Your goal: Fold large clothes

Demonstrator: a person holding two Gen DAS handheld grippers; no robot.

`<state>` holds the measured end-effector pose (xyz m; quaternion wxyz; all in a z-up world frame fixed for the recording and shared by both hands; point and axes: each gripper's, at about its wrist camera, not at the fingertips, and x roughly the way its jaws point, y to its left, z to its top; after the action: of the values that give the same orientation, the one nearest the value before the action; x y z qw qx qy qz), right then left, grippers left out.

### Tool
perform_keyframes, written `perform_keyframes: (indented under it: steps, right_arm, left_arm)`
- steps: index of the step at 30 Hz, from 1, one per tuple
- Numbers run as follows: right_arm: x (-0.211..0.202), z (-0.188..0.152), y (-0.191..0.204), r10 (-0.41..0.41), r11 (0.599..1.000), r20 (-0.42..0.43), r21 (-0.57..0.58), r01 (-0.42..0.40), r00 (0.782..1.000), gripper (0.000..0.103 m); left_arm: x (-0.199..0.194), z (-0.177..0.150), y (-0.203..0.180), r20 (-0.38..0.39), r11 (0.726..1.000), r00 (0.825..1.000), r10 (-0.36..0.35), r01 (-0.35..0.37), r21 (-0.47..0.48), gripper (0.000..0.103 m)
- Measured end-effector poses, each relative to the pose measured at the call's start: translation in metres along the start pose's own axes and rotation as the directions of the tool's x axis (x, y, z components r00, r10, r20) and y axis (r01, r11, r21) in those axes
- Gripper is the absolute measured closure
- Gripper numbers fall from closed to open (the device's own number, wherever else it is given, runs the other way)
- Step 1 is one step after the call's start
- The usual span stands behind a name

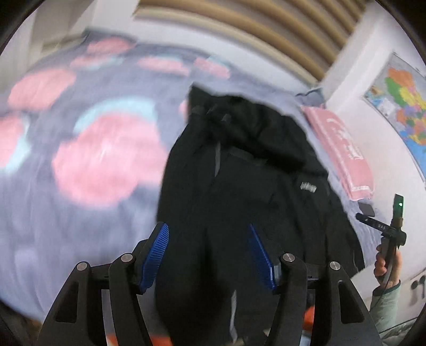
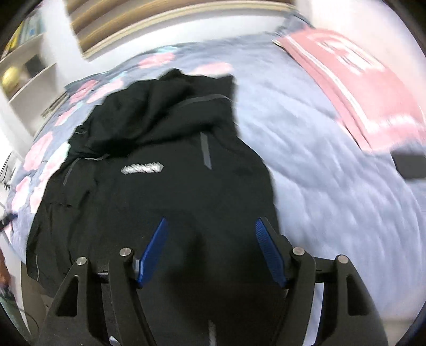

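Two grippers in view, both pointing down at one black jacket [image 2: 165, 191] lying on a bed.

Left gripper [image 1: 209, 255]: blue pads spread wide apart, dark fabric showing in the gap behind them, nothing pinched between the pads. Right gripper [image 2: 210, 250]: same condition, pads well apart, jacket cloth beneath and beyond them, no grip on it.

Jacket position: spread lengthwise on the bedspread [image 1: 80, 149], hood end bunched toward the headboard [image 1: 239, 24], lower hem hanging toward the near edge of the bed. Grey zipper strips and a pale chest logo [image 2: 142, 168] face up (front side up, then).

Bedspread: lavender-grey with pink and pale blue flowers on the left wrist view's side; plain quilted grey next to the right gripper. Pink pillow [image 2: 354, 79] with white markings lies near the wall, apart from the jacket. Small dark flat object [image 2: 410, 165] sits on the cover just below that pillow; too blurred to identify.

Containers: only open white shelves [image 2: 29, 71] at the far left of the right wrist view, holding a yellowish ball [image 2: 11, 77]; other contents unreadable.

Left wrist view also shows a person's hand [image 1: 386, 263] holding the other gripper's handle, and a coloured wall map [image 1: 402, 98].
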<state>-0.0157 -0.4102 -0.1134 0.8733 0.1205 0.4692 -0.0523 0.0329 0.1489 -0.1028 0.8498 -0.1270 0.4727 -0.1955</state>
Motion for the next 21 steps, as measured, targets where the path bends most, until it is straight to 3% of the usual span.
perform_keyframes:
  steps: [5,10,15,17,19,21]
  right_arm:
    - [-0.003,-0.025,-0.029,-0.027,0.998,-0.04,0.063,0.029,0.999,0.031]
    - [0.003,-0.039,-0.04,-0.047,0.996,-0.069,0.075,0.052,0.997,0.031]
    - [0.02,-0.048,-0.045,-0.051,0.994,-0.112,0.092,0.061,0.992,0.031]
    - [0.03,-0.049,-0.044,-0.004,0.995,-0.13,0.099,0.017,0.991,0.039]
    - [0.039,-0.048,-0.038,0.048,0.994,-0.144,0.1,-0.033,0.988,0.044]
    - [0.038,-0.044,-0.03,0.075,0.995,-0.141,0.082,-0.063,0.987,0.047]
  left_arm:
    - [0.027,-0.038,0.019,-0.082,0.997,0.996,-0.037,0.031,-0.076,0.04]
    - [0.045,-0.046,0.015,-0.125,0.995,0.99,0.062,-0.071,-0.067,0.04]
    - [0.041,-0.048,0.003,-0.097,0.991,0.988,0.121,-0.125,-0.04,0.04]
    - [0.048,-0.047,0.001,-0.114,0.992,0.986,0.118,-0.123,-0.038,0.04]
    - [0.053,-0.043,-0.002,-0.124,0.995,0.988,0.089,-0.095,-0.041,0.04]
    - [0.049,-0.038,-0.007,-0.098,0.994,0.991,-0.089,0.082,-0.077,0.041]
